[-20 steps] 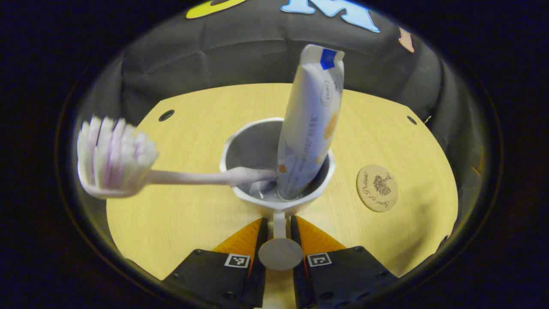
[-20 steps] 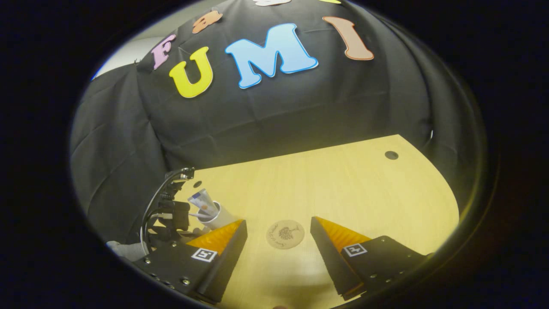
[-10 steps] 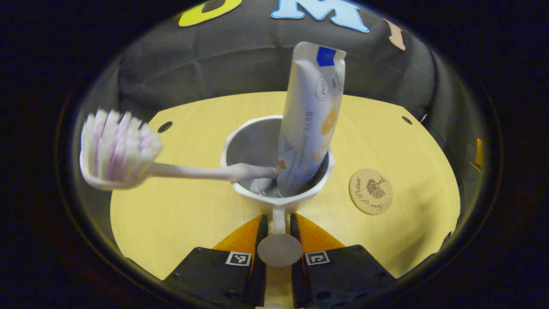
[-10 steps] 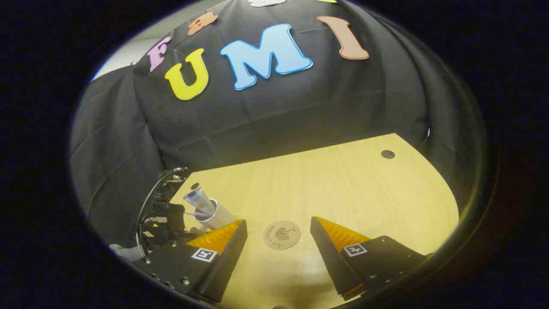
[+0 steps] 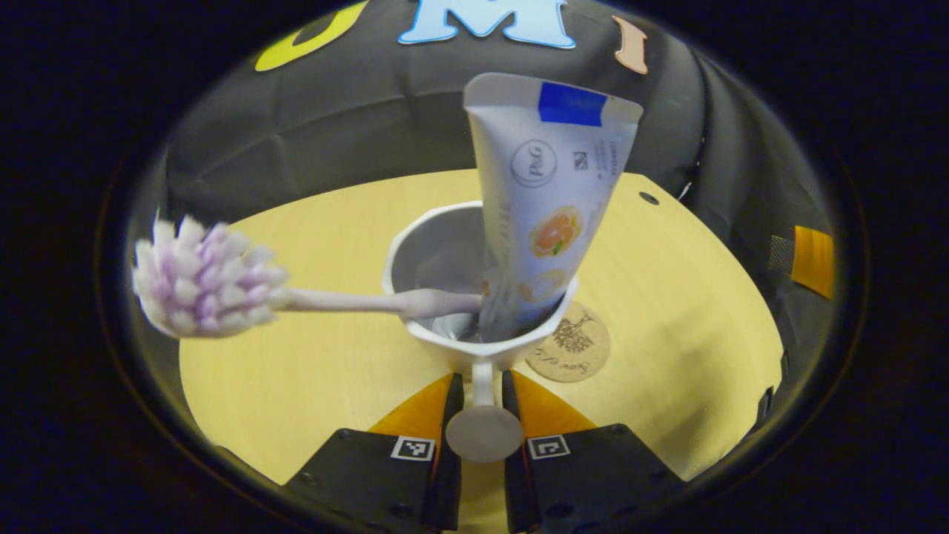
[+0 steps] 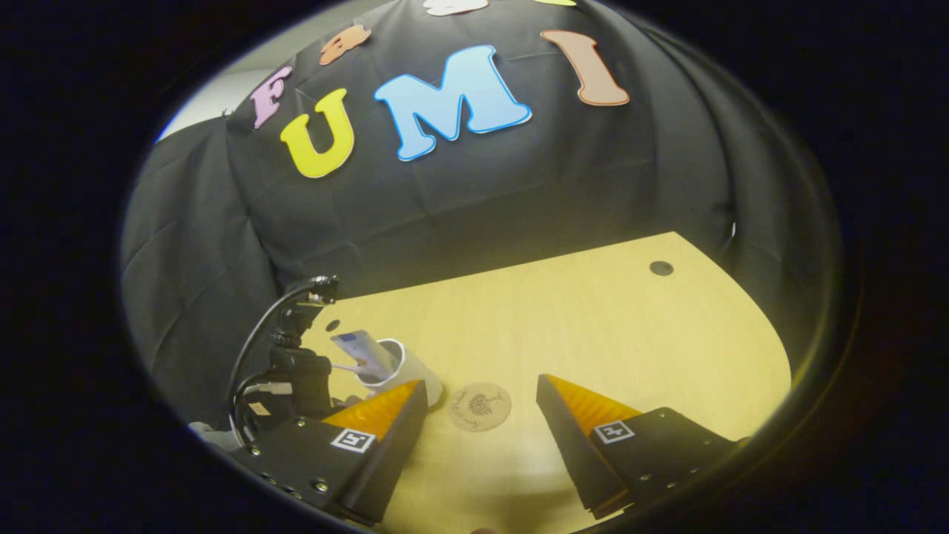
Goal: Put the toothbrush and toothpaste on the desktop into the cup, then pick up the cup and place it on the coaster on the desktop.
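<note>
Carried the white cup (image 5: pixel 480 289) rightward toward the cork coaster (image 5: pixel 569 343) over the last second: coaster sat well clear at four o'clock of the cup a second ago, and was now tucked partly behind the cup's lower right wall in the left gripper view. Kept the left gripper (image 5: pixel 483 404) clamped narrow on the cup's handle, both fingers pressed against its thin stem with the round handle end poking out between them at six o'clock. Held the toothpaste tube (image 5: pixel 549 200) upright inside the cup, leaning toward one o'clock and turned more face-on than before, and the toothbrush (image 5: pixel 222 285) with its handle down in the cup and its bristled head jutting out to nine o'clock. Showed the same shift in the right gripper view: cup (image 6: pixel 397 374) with the tube (image 6: pixel 358 348) now near the coaster (image 6: pixel 480 406), at its ten o'clock, closer than a second earlier. Left the right gripper (image 6: pixel 482 415) spread wide and holding nothing, above the wooden desktop (image 6: pixel 593 326) with the coaster between its fingers. Judged the loading done and the transfer nearly over; cup could not be told to be over the coaster yet, so centring above it and lowering remained.
</note>
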Demonstrator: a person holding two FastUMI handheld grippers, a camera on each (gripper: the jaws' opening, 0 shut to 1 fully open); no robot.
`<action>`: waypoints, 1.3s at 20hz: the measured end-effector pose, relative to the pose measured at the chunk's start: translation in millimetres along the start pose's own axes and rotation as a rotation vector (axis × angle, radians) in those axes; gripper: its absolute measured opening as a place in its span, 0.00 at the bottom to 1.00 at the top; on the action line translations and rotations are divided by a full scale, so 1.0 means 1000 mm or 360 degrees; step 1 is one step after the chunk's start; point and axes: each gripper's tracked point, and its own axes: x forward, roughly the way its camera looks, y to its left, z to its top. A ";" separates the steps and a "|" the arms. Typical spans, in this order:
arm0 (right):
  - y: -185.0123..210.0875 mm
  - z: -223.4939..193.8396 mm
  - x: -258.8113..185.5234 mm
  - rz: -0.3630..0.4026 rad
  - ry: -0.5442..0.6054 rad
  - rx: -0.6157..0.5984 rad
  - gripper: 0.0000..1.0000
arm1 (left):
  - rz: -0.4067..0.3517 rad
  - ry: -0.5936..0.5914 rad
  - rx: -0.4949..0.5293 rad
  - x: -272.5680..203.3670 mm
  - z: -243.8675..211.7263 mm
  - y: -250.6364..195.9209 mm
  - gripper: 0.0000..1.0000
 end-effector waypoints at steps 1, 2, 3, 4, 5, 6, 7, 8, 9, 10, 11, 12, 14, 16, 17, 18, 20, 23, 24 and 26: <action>-0.004 0.000 -0.002 -0.0013 -0.0001 0.0008 0.91 | -0.0026 0.0005 0.0011 0.003 0.000 -0.009 0.31; -0.008 -0.002 -0.004 -0.0028 0.0000 0.0016 0.91 | -0.0050 0.0012 0.0025 0.007 -0.001 -0.014 0.31; -0.013 -0.002 -0.006 -0.0044 -0.0002 0.0026 0.91 | -0.0073 0.0020 0.0038 0.009 -0.001 -0.018 0.30; -0.018 -0.003 -0.011 -0.0061 -0.0005 0.0037 0.91 | -0.0094 0.0032 0.0051 0.013 -0.002 -0.025 0.31; -0.023 -0.003 -0.014 -0.0077 -0.0009 0.0047 0.91 | -0.0110 0.0044 0.0062 0.015 -0.004 -0.030 0.31; -0.028 -0.004 -0.018 -0.0097 -0.0013 0.0058 0.91 | -0.0125 0.0059 0.0074 0.017 -0.006 -0.036 0.31; -0.033 -0.005 -0.019 -0.0113 -0.0017 0.0074 0.91 | -0.0138 0.0067 0.0080 0.017 -0.007 -0.044 0.31; -0.037 -0.006 -0.023 -0.0127 -0.0020 0.0094 0.91 | -0.0152 0.0075 0.0085 0.018 -0.007 -0.052 0.31; -0.041 -0.006 -0.025 -0.0138 -0.0021 0.0119 0.91 | -0.0157 0.0083 0.0089 0.021 -0.008 -0.056 0.30; -0.043 -0.007 -0.026 -0.0145 -0.0024 0.0143 0.91 | -0.0158 0.0089 0.0096 0.023 -0.010 -0.058 0.30; -0.046 -0.008 -0.029 -0.0155 -0.0028 0.0161 0.91 | -0.0157 0.0092 0.0100 0.026 -0.011 -0.059 0.30; -0.048 -0.009 -0.034 -0.0166 -0.0034 0.0171 0.91 | -0.0149 0.0103 0.0111 0.029 -0.013 -0.061 0.31; -0.055 -0.008 -0.039 -0.0191 -0.0045 0.0177 0.91 | -0.0136 0.0134 0.0124 0.033 -0.019 -0.063 0.31; -0.057 -0.006 -0.039 -0.0207 -0.0044 0.0191 0.91 | -0.0119 0.0133 0.0158 0.035 -0.022 -0.063 0.31; -0.057 -0.006 -0.040 -0.0211 -0.0044 0.0205 0.91 | -0.0108 0.0144 0.0170 0.036 -0.024 -0.063 0.31; -0.058 -0.006 -0.041 -0.0209 -0.0045 0.0221 0.91 | -0.0095 0.0149 0.0187 0.035 -0.026 -0.063 0.31; -0.059 -0.006 -0.042 -0.0204 -0.0053 0.0242 0.91 | -0.0081 0.0154 0.0190 0.035 -0.025 -0.063 0.31; -0.059 -0.008 -0.043 -0.0195 -0.0045 0.0232 0.91 | -0.0081 0.0149 0.0180 0.034 -0.024 -0.063 0.33; -0.060 -0.008 -0.044 -0.0192 -0.0045 0.0226 0.91 | -0.0081 0.0148 0.0176 0.034 -0.024 -0.063 0.27; -0.060 -0.007 -0.044 -0.0200 -0.0045 0.0192 0.91 | -0.0082 0.0131 0.0159 0.032 -0.023 -0.065 0.37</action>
